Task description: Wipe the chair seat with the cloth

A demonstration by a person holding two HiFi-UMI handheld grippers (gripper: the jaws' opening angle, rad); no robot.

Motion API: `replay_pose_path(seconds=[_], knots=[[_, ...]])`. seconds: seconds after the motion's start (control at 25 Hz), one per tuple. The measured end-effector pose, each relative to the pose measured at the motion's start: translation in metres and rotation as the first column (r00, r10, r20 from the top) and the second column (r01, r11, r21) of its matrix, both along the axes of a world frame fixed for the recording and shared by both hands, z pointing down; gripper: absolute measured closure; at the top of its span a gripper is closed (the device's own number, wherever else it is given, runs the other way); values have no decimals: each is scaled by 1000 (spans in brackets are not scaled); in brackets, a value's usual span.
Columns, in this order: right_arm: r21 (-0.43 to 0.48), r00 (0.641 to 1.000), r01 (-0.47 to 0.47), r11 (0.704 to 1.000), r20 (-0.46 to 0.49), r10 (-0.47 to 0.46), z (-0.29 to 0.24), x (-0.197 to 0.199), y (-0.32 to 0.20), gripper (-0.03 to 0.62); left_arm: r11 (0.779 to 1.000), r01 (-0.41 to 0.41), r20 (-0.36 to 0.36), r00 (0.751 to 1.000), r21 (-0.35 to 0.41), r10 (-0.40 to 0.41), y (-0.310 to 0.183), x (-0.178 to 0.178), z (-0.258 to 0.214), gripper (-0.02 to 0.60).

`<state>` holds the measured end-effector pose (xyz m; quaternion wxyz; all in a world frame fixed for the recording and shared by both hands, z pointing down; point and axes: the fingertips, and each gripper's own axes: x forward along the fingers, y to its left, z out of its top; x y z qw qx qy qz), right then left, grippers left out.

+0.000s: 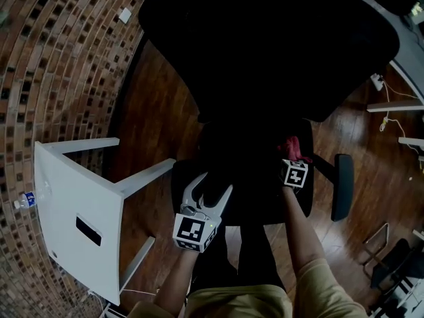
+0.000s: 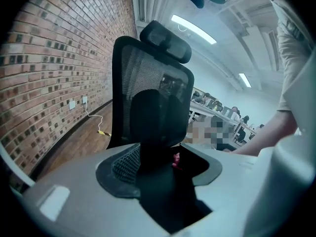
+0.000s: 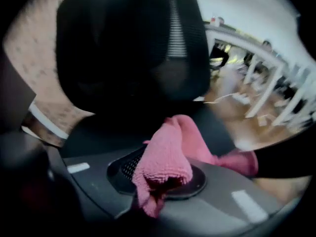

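- Your right gripper [image 3: 159, 182] is clamped on the pink cloth [image 3: 167, 158]. In the right gripper view a bunched fold sits pinched between the jaws, and the rest trails forward and off to the right.
- In the head view the cloth [image 1: 291, 146] shows as a small pink patch just beyond your right gripper [image 1: 292, 159]. It is over the right rear part of the chair seat [image 1: 255, 177], close under the backrest [image 1: 265, 38].
- The seat is too dark to show whether the cloth presses on it or hangs just above it.
- Your left gripper [image 1: 215, 183] has its jaws spread wide with nothing between them. It is held over the front left part of the seat, well apart from the cloth.
- In the left gripper view you look between the parted jaws at the mesh backrest [image 2: 148, 93] and the headrest [image 2: 165, 41] above it. A sliver of the pink cloth [image 2: 176, 160] shows low down, just inside the right-hand jaw.
- The chair's right armrest [image 1: 342, 185] stands out to the right of your right gripper.
- A white table [image 1: 79, 224] stands on the wooden floor [image 1: 156, 118] to the left of the chair, against the brick wall [image 1: 59, 65].
- A small water bottle [image 1: 25, 199] lies at the table's left edge.
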<state>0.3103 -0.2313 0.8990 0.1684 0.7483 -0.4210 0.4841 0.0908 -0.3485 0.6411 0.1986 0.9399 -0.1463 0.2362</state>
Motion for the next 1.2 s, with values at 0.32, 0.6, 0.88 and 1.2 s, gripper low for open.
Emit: replay_pose_path(seconds=[0.32,0.6,0.88,1.2], knots=[[362,763,507,783,235,-602,-20,-284,-162,526,993,94,32,995,73,-97,-44,-50,-26,342],[-64,946,324,944,23,-323,24,-108,-40,528,995,80,26,996,62,-81,-35,-47,-26,342],[-234,990,-50,971,-139,17,2,49,82,528,998,57,-18,998,18,-56,-13,-29,-18,342],[317,862,377,870,224,-455,-26,-219,-90,528,996,78,-2,997,37,-78,-19,-46,-27,342]])
